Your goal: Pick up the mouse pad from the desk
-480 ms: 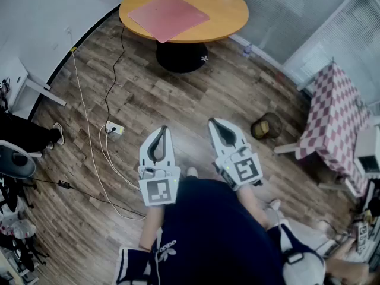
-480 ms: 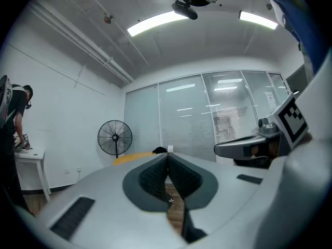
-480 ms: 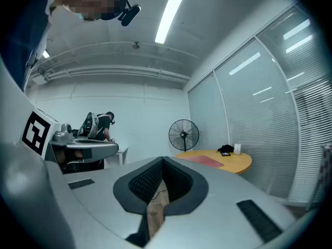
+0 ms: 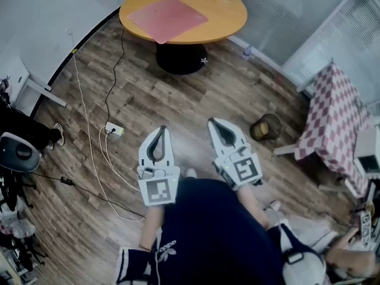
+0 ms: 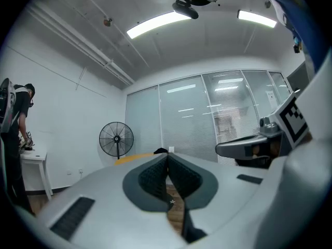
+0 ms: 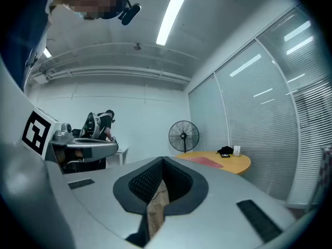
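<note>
Task not started. Flat pink rectangular mouse pad [image 4: 168, 15] lies on round orange wooden desk [image 4: 233, 16] at 12 o'clock, well apart from both grippers. Left gripper [image 4: 161, 129] & right gripper [image 4: 212, 122]: jaws together, nothing held. Approach, grasp & lift all left.

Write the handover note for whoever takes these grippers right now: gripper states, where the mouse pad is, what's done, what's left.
Left gripper: shut, empty, held level in front of the body.
Right gripper: shut, empty, level beside it.
Pink mouse pad: lying flat on the round wooden table, across the floor ahead, likely out of reach from here.
Done: nothing yet; pad untouched.
Left: walk to the table, open one gripper, take the pad by an edge, lift it off.
</note>
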Demonstrator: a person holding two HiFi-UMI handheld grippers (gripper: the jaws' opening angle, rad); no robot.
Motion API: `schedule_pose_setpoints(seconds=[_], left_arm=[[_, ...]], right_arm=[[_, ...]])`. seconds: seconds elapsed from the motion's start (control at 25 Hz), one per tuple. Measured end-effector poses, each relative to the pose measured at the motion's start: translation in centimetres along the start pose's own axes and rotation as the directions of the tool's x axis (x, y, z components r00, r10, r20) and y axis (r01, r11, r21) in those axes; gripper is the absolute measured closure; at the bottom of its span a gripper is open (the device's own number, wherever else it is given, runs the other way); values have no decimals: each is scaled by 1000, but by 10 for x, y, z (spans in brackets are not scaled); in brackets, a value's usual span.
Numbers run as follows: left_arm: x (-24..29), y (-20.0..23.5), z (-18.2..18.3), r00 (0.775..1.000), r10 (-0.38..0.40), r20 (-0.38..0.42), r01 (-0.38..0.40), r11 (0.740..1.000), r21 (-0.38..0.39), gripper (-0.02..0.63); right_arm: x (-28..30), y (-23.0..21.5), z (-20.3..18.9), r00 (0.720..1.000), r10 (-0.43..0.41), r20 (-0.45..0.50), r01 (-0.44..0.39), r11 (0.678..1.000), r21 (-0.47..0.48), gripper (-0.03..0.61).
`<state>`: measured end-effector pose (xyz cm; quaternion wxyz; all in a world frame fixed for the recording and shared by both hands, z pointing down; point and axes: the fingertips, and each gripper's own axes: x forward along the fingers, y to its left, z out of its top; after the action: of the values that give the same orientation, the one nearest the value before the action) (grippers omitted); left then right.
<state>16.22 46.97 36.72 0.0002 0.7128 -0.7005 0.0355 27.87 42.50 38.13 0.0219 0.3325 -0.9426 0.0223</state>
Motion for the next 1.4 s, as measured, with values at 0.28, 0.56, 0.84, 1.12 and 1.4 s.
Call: schedule_pose_setpoints(seconds=[0.28, 0.56, 0.84, 1.12, 1.4], left_arm=[[-6, -8, -2, 1000, 4, -3, -4, 1000, -4, 609], [0, -3, -6, 1000, 4, -8, -4, 1000, -19, 609], [30, 12, -13, 1000, -28, -8, 27, 999, -43, 609], [90, 58, -6, 996, -89, -6, 89, 993, -83, 609], [145, 113, 11, 993, -117, -16, 116, 991, -69, 611]], right_arm=[[-9, -2, 0, 1000, 3, 13, -3, 1000, 4, 575], [-6, -7, -5, 1000, -4, 25, 4, 1000, 4, 575], [21, -19, -10, 1000, -22, 2, 22, 1000, 20, 575], [87, -37, -2, 999, -42, -14, 42, 999, 5, 575], [146, -48, 15, 997, -78, -12, 78, 997, 18, 575]])
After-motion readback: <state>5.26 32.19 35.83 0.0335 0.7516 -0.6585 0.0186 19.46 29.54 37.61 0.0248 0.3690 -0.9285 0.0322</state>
